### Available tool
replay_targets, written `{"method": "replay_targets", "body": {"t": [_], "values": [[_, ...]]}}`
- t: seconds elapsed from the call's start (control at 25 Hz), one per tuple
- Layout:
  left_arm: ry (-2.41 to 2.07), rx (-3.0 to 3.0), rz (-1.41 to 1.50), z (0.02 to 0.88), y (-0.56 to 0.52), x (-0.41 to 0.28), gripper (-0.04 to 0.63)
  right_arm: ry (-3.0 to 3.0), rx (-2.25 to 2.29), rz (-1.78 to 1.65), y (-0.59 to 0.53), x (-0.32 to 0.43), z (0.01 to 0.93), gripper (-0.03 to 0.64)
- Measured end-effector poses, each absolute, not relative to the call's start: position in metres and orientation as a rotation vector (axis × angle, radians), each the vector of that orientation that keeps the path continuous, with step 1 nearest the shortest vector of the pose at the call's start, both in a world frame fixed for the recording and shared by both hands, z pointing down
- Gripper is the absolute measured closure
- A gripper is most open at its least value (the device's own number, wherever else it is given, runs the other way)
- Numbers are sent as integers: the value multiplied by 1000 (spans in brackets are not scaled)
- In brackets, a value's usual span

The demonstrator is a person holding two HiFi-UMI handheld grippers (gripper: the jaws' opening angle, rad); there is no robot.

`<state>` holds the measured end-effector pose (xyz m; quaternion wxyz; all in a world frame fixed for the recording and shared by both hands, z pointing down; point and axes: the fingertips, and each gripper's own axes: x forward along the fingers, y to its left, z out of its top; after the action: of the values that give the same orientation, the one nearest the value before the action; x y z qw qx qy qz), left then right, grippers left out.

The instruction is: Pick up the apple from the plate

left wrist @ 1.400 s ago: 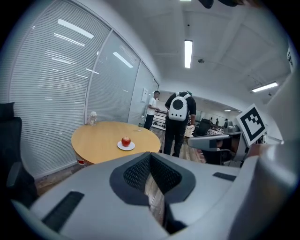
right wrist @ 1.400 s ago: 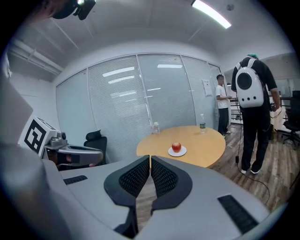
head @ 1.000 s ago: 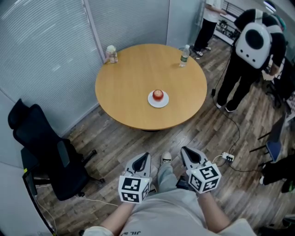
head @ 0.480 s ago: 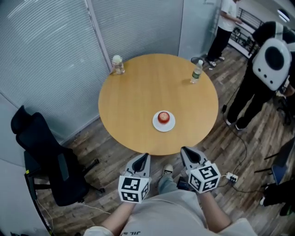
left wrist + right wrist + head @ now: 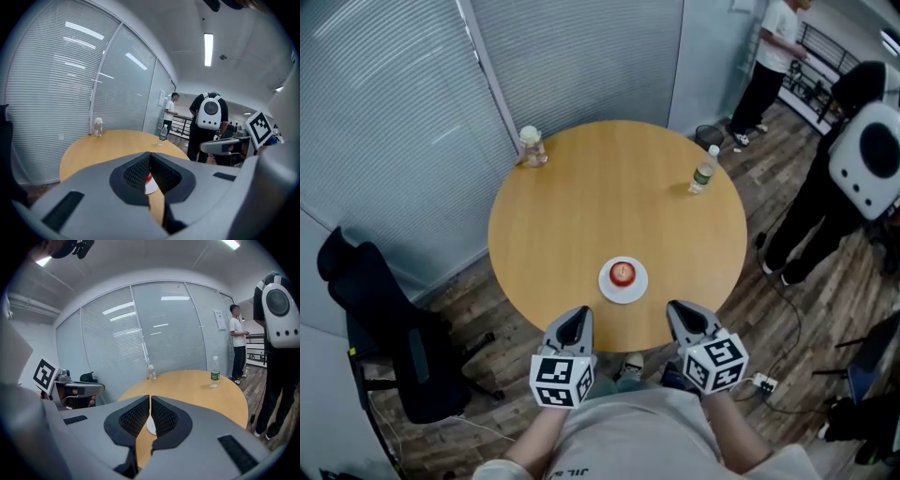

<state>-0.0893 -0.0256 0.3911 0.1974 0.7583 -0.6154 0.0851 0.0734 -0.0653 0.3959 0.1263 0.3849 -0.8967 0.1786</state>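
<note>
Apple [image 5: 622,273] is seen on the plate [image 5: 606,290] near the close edge of the surface [image 5: 609,187], ahead of and between the two grippers. The left gripper [image 5: 576,321] and the right gripper [image 5: 681,312] are both held with jaws clenched on nothing, and are judged about equally near it.

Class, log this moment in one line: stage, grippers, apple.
stage: pre-grasp | left gripper: shut, empty | right gripper: shut, empty | red apple: on white plate, round wooden table

We saw a water bottle [image 5: 703,171] and a jar [image 5: 531,147] at the table's [image 5: 581,216] far edge, and a black chair [image 5: 384,337] to its left.
</note>
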Motion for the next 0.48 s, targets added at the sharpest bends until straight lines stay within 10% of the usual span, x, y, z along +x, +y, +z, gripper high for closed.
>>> {"method": "replay_targets", "body": {"t": [0.48], "values": [[-1593, 2193, 303, 399, -65, -81, 592, -2552, 1172, 582, -92, 58, 407, 583]]}}
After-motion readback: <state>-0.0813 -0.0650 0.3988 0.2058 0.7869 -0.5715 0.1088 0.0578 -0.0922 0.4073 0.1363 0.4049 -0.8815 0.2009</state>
